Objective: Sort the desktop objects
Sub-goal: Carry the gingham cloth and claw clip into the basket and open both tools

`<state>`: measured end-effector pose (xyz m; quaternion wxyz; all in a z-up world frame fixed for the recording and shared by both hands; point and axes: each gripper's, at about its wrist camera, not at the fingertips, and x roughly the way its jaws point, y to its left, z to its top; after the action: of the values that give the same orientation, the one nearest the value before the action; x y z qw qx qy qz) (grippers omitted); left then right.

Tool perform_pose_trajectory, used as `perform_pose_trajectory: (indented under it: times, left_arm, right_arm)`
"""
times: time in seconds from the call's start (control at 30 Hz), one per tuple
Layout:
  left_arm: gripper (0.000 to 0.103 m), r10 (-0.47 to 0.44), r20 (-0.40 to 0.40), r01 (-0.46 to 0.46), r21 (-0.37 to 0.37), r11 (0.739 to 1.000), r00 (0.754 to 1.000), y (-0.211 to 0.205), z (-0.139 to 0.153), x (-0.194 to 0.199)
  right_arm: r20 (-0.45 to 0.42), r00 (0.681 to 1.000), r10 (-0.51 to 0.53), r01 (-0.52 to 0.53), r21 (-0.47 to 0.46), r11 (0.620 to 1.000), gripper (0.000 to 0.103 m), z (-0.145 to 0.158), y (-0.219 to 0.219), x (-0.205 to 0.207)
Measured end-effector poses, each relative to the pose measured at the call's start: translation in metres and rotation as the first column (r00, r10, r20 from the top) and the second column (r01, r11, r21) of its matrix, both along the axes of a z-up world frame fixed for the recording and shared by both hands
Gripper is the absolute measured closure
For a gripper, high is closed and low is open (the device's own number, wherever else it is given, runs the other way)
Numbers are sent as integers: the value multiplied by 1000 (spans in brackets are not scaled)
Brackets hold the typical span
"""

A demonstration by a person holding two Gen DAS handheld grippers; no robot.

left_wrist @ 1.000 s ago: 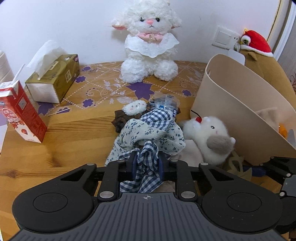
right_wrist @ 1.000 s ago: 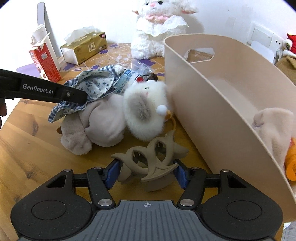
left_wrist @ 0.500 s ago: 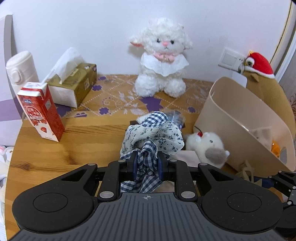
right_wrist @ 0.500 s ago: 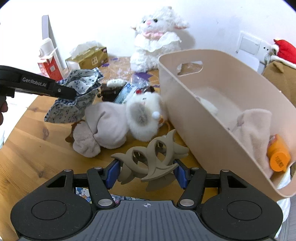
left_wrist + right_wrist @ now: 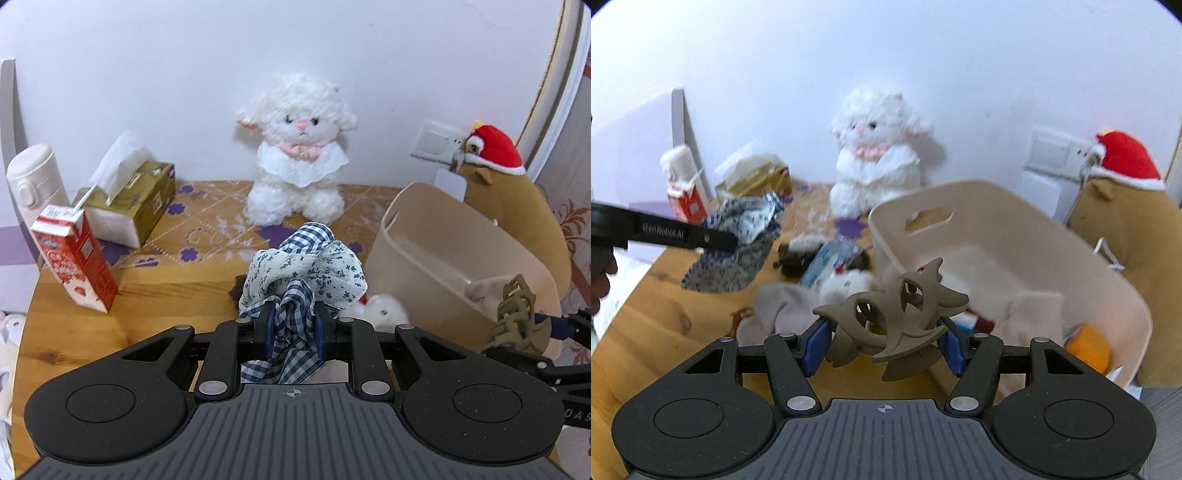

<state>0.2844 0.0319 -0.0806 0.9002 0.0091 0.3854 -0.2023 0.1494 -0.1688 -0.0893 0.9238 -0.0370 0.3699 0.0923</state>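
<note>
Two grippers work above one table (image 5: 66, 321): left gripper (image 5: 293, 325) clenches one bunched cloth (image 5: 303, 269) in the air, right gripper (image 5: 884, 339) grasps one hair claw (image 5: 894, 306) beside one beige basket (image 5: 1071, 251). Two plush toys, a white lamb (image 5: 299, 147) and a red-capped brown one (image 5: 517, 206), stand behind.

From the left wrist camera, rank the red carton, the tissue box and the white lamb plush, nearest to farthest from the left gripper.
1. Red carton, near the table's left edge, closest to the left gripper.
2. Tissue box, behind the carton, further back on the left.
3. White lamb plush, at the back against the wall, roughly centre.
</note>
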Motion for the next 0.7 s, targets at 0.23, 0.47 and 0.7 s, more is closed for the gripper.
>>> perform_pose_trajectory:
  times: [0.23, 0.47, 0.7]
  left_arm:
    - [82, -43, 46, 43, -10, 999, 998, -26, 17, 4]
    - [82, -90, 77, 91, -9, 996, 993, -61, 28, 10]
    - [82, -159, 81, 160, 5, 987, 984, -106, 29, 15]
  right_arm:
    - [55, 998, -32, 32, 8, 999, 43, 22, -17, 1]
    - [65, 994, -91, 91, 12, 996, 43, 29, -40, 8]
    - [52, 988, -148, 147, 16, 989, 43, 23, -71, 15]
